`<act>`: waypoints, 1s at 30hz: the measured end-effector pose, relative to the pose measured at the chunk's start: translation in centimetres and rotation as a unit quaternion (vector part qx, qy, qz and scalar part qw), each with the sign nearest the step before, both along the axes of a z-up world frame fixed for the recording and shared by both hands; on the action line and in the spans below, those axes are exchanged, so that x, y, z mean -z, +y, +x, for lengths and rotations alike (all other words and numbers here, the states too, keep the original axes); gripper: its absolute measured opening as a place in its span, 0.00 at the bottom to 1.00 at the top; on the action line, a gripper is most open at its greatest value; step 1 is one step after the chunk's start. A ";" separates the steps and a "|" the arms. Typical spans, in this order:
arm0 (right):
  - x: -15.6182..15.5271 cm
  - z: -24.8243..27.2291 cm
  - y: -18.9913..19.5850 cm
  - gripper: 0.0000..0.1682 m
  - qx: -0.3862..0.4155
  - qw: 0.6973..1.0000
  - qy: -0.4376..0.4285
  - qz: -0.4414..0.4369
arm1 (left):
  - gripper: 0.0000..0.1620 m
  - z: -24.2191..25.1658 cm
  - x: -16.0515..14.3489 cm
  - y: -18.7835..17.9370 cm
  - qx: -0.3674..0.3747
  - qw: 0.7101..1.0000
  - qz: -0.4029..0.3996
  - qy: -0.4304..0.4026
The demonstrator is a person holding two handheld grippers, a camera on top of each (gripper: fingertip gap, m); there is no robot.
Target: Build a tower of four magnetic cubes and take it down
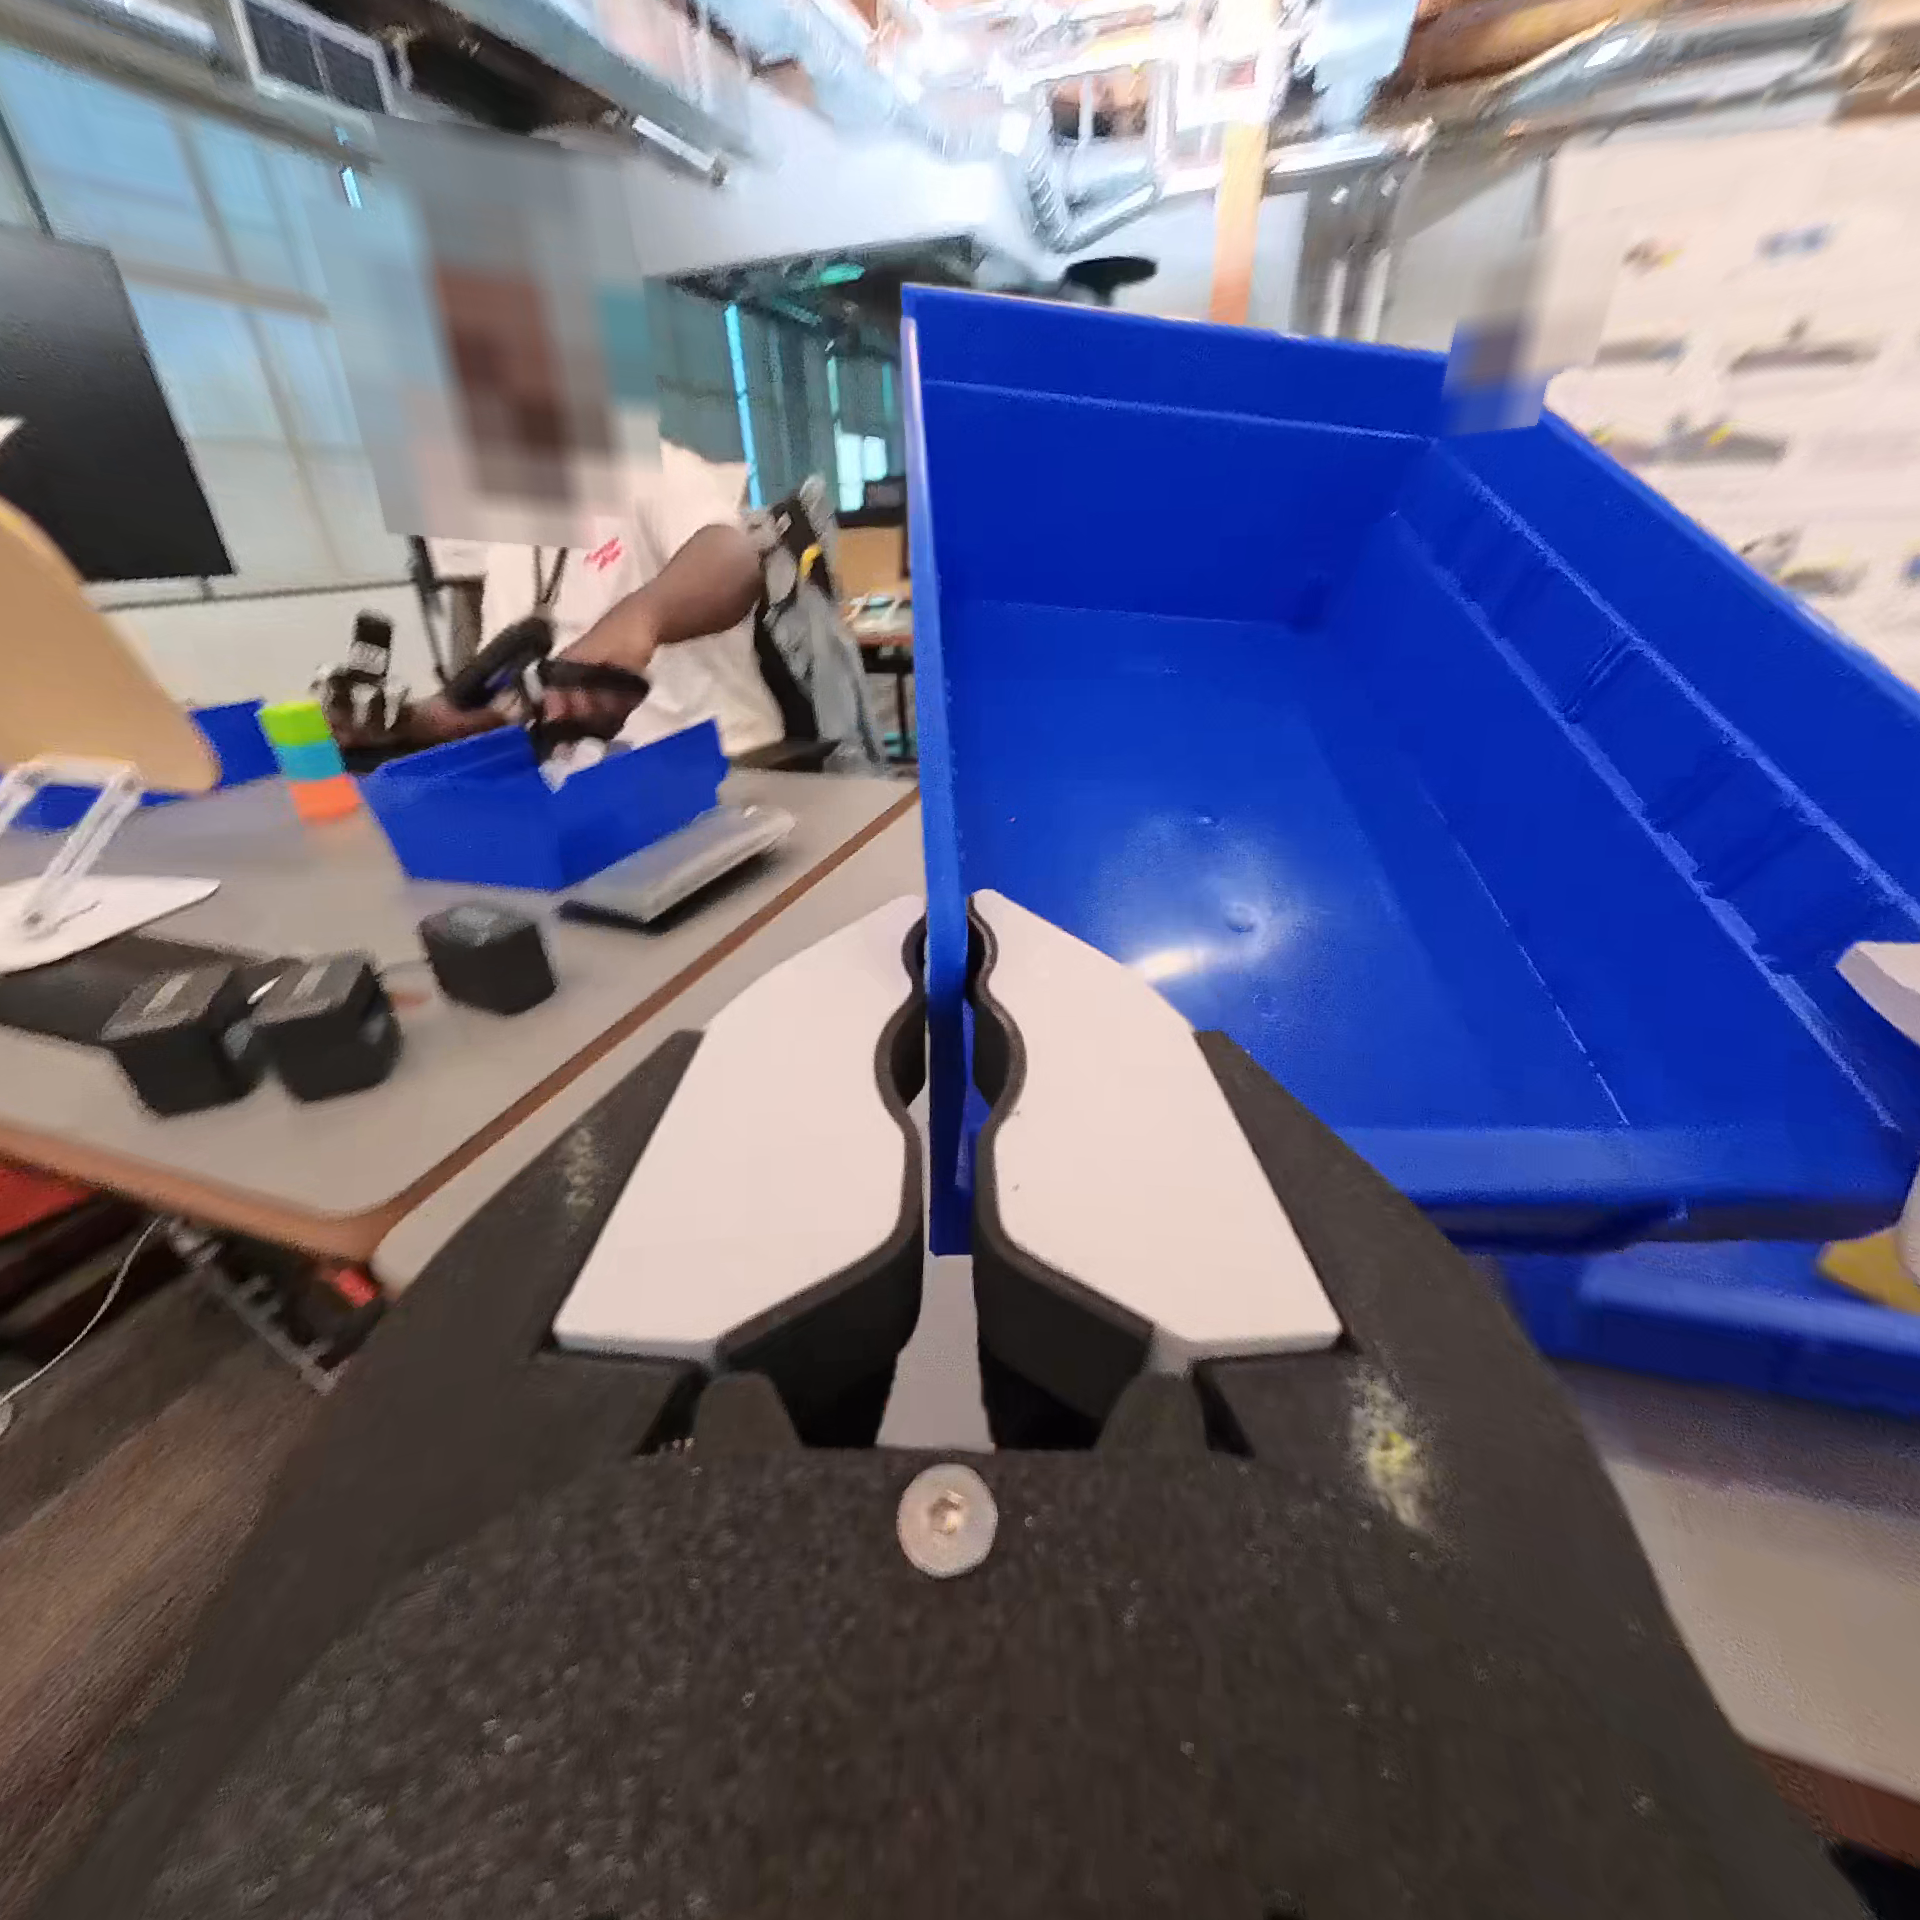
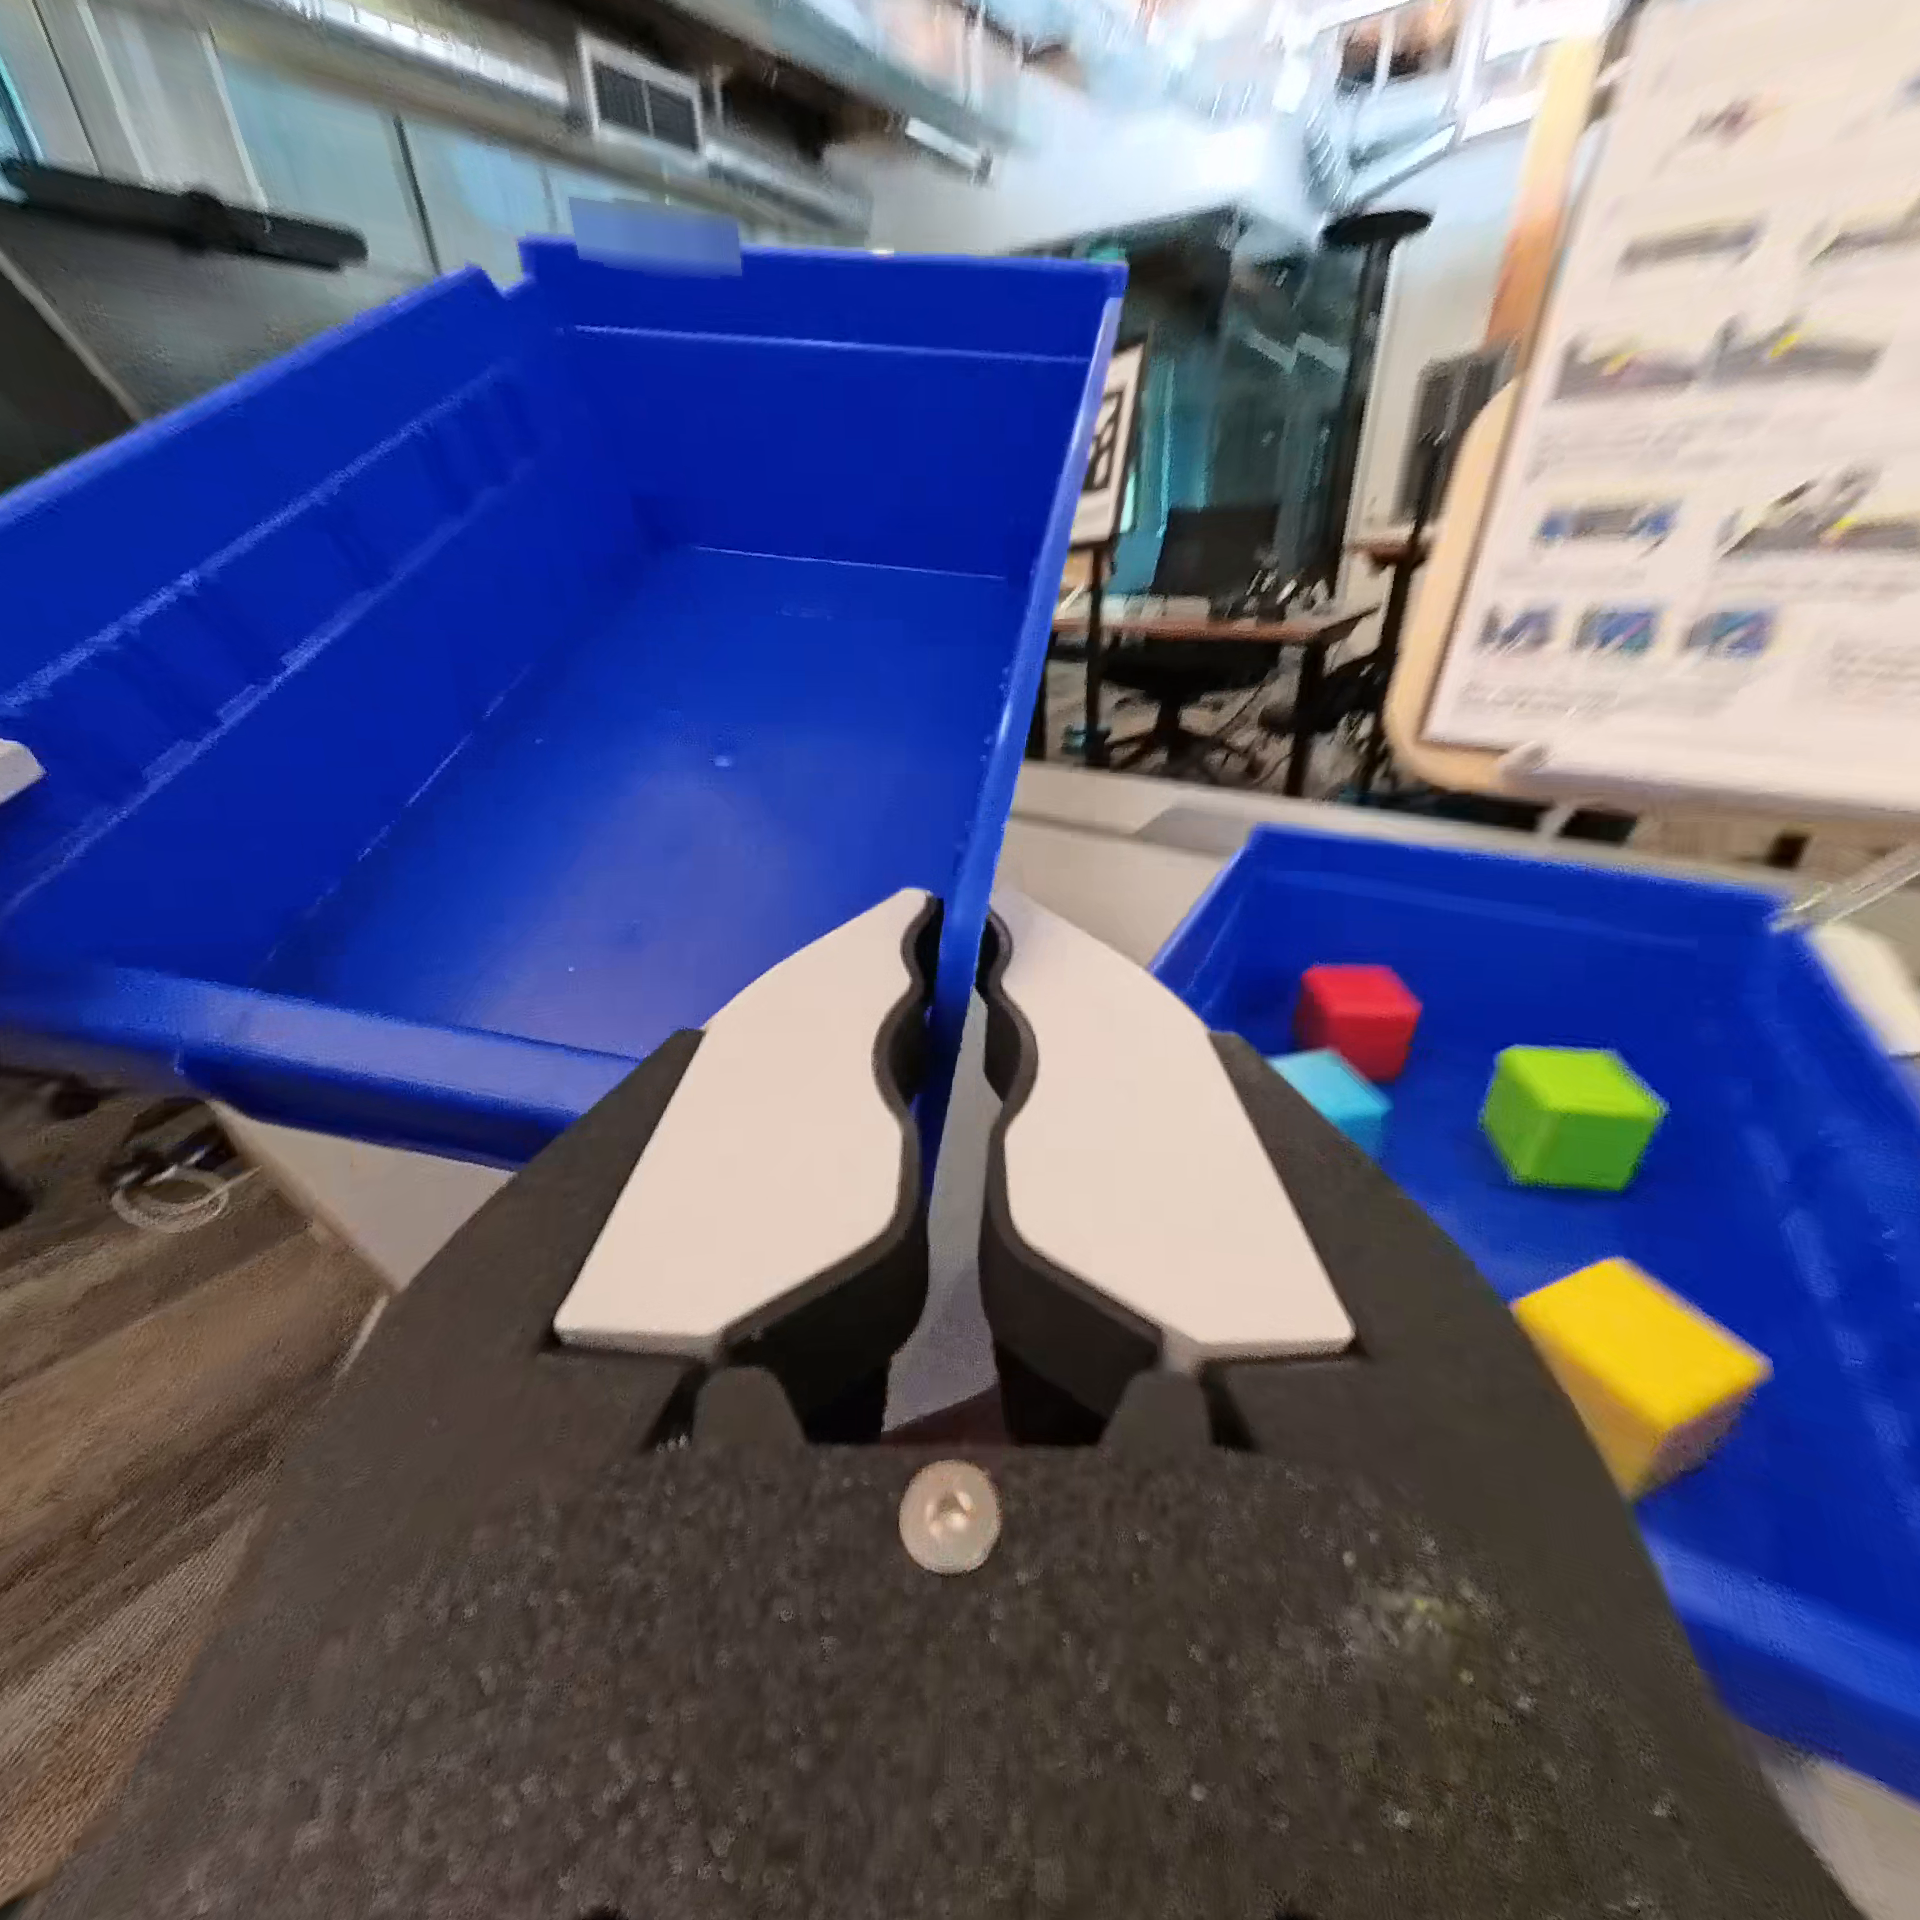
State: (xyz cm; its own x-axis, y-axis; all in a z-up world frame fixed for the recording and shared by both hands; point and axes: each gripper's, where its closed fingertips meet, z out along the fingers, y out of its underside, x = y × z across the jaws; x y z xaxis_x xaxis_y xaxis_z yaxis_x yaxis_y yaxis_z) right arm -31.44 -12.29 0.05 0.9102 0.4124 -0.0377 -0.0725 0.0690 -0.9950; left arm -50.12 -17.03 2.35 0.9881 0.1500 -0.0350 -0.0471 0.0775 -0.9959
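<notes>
My left gripper (image 1: 948, 940) is shut on the left wall of an empty blue bin (image 1: 1299, 831), which is lifted and tilted. My right gripper (image 2: 961, 925) is shut on the right wall of the same empty blue bin (image 2: 623, 727). A second blue bin (image 2: 1766, 1403) lies lower right in the right wrist view. It holds a red cube (image 2: 1356, 1018), a light blue cube (image 2: 1335, 1096), a green cube (image 2: 1569, 1117) and a yellow cube (image 2: 1636, 1361), all loose and apart. The second bin's edge also shows in the left wrist view (image 1: 1714, 1340).
In the left wrist view another table (image 1: 436, 1132) on the left bears black blocks (image 1: 260, 1029), a blue bin (image 1: 540, 810) and a small stack of coloured cubes (image 1: 310, 758); a person (image 1: 644, 634) works there. A poster board (image 2: 1714, 416) stands at the right.
</notes>
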 end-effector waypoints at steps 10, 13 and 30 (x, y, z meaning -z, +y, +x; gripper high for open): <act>-5.0 23.0 2.3 0.02 0.173 0.984 0.031 -0.011 | 0.02 22.0 -4.0 8.3 0.181 0.983 -0.013 0.010; -4.8 31.1 3.0 0.02 0.230 0.972 0.028 -0.038 | 0.02 30.2 -4.1 10.4 0.222 0.975 -0.019 0.012; 11.2 58.4 -1.2 0.02 0.312 0.919 0.052 -0.237 | 0.04 58.9 12.2 9.6 0.365 0.911 -0.191 -0.001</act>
